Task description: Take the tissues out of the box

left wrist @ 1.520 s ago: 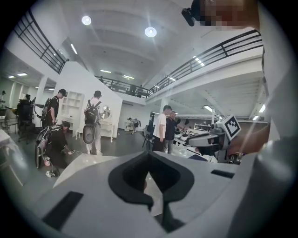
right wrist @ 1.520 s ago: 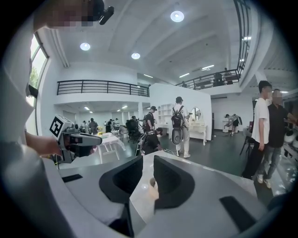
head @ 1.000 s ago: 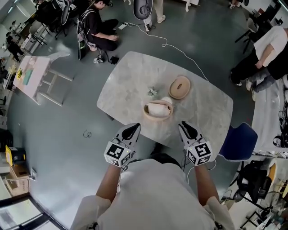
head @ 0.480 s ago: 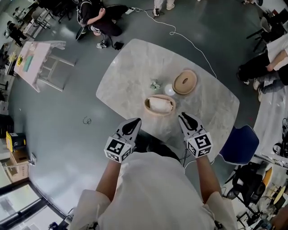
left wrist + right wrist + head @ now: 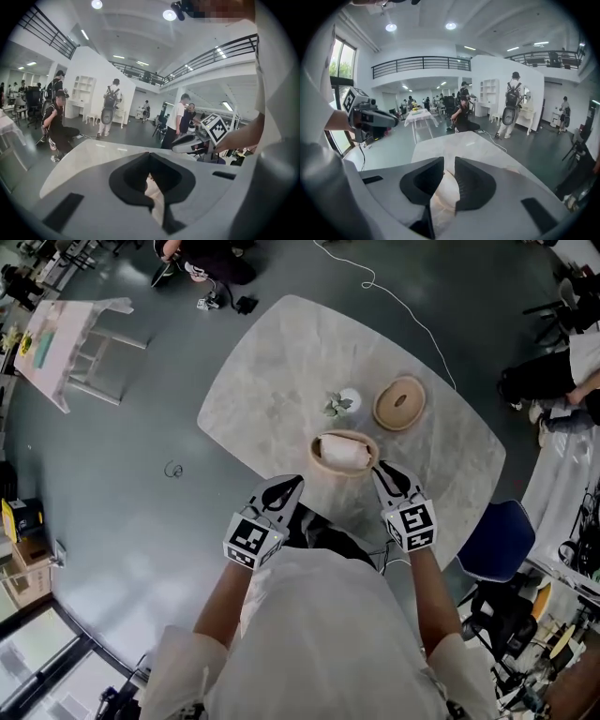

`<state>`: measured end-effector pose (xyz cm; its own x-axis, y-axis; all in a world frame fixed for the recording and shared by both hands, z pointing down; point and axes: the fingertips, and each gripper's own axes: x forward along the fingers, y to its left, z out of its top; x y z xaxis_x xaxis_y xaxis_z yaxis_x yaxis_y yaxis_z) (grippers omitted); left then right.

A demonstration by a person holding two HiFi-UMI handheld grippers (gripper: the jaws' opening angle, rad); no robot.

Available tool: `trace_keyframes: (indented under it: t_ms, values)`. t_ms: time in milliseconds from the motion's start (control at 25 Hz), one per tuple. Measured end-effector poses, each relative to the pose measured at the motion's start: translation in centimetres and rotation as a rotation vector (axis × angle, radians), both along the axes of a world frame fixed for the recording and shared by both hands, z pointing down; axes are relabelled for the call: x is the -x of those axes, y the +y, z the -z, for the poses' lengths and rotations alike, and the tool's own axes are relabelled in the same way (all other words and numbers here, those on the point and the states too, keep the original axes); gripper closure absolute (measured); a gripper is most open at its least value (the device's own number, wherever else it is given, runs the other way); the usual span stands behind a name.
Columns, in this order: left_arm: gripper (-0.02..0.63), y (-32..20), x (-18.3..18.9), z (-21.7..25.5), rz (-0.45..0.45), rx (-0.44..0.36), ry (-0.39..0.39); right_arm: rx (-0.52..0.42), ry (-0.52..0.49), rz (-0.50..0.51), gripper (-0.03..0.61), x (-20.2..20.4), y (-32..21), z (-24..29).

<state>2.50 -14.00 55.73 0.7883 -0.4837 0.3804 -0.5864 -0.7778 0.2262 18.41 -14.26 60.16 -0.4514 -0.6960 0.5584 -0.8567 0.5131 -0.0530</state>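
A round wooden tissue box [image 5: 344, 454] stands open on the marble table [image 5: 272, 381], with white tissue [image 5: 343, 452] lying inside it. Its wooden lid [image 5: 400, 403] lies apart to the back right. My left gripper [image 5: 292, 483] hovers at the table's near edge, a little short and left of the box, jaws together and empty [image 5: 150, 154]. The tips of my right gripper [image 5: 380, 467] are just beside the box's right rim, with a narrow gap and nothing in it [image 5: 449, 161].
A small white pot with a plant [image 5: 344, 403] stands just behind the box. A blue chair [image 5: 497, 538] is at the table's right. A cable [image 5: 412, 306] runs over the floor at the back. People sit at the back left and the right.
The table and box have come closer. Both grippers have moved forward to the box, the right one up to its rim. Their jaws look the same.
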Motion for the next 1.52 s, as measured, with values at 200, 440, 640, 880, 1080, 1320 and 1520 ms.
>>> trace_keyframes:
  t_ms: [200,440,640,880,1080,1320,1520]
  values:
    - [0.606,-2.0,0.6,-1.7,0.0,0.029,-0.002,0.064,0.066,0.063,0.486,1.4,-2.7,-3.6]
    - [0.606,-3.1,1.0,-3.9,0.008,0.059,-0.011,0.162,0.133,0.164,0.476,2.3,-4.6,-9.1]
    - [0.606,-3.8,1.8,-4.9,0.013,0.079,-0.018,0.264,0.204,0.263,0.476,3.6,-5.4,-14.8]
    - [0.606,-3.6,2.6,-6.5,0.035,0.11,-0.019,0.366,0.318,0.387,0.459,4.4,-5.9,-20.0]
    - [0.606,-3.1,3.5,-7.6,0.055,0.134,-0.024,0.431,0.373,0.462,0.454,4.5,-6.5,-23.4]
    - [0.606,-3.1,5.5,-8.6,0.074,0.164,-0.028,0.516,0.426,0.544,0.436,5.2,-6.5,-25.6]
    - [0.606,-3.6,6.4,-9.1,0.09,0.173,-0.027,0.561,0.44,0.584,0.436,5.9,-5.7,-26.8]
